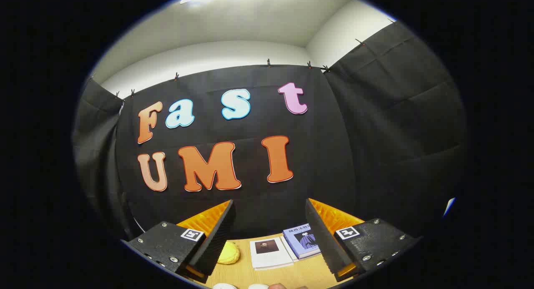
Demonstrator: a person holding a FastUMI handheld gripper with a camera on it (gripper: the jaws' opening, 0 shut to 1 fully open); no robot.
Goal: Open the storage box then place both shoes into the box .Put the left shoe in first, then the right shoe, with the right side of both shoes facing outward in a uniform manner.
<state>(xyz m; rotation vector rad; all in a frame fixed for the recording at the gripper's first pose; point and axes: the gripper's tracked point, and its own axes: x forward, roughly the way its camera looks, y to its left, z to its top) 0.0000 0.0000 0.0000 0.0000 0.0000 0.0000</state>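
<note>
My gripper (269, 209) is raised and looks at the booth's back wall, its two fingers spread wide with nothing between them. Below and beyond the fingers lies a strip of wooden table (288, 274). At the near edge of that strip, under the fingers, two small pale rounded shapes (240, 286) and a sliver of something pinkish show; I cannot tell what they are.
On the table beyond the fingers lie a white booklet (270, 252) and a blue book (302, 240) side by side. A yellow rounded object (229, 253) sits beside the left finger. Black cloth walls close in behind and on both sides.
</note>
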